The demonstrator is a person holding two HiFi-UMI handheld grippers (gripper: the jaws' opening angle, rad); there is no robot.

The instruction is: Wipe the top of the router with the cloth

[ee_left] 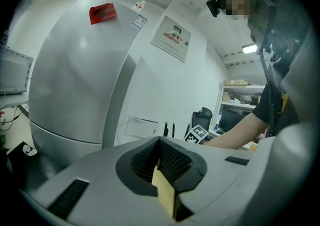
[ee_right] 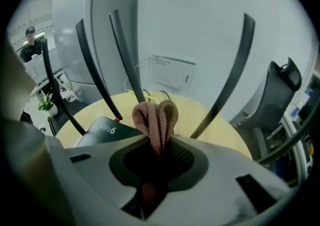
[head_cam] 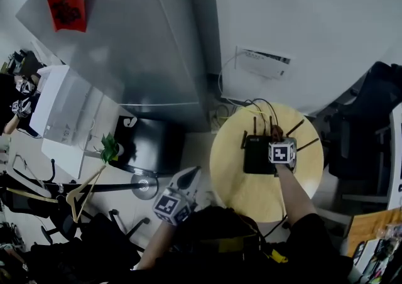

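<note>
**Between my right claw's jaws: the cloth, just above the router**

Beneath and just ahead of my right claw [ee_right: 157, 147], the router [ee_right: 102, 129] sits on the tabletop [ee_right: 210, 120]. I'm clenched on the cloth [ee_right: 156, 115] at its fold. It looks soft, limp and light. The router probably slides easily, so press gently and steer clear of the antennas [ee_right: 125, 55]. My left claw [ee_left: 162, 180] is closed on nothing, well away.

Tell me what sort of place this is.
Probably an office or workroom: a black office chair by the wall, shelves of boxes in the back, and a router on a round wooden table.
</note>
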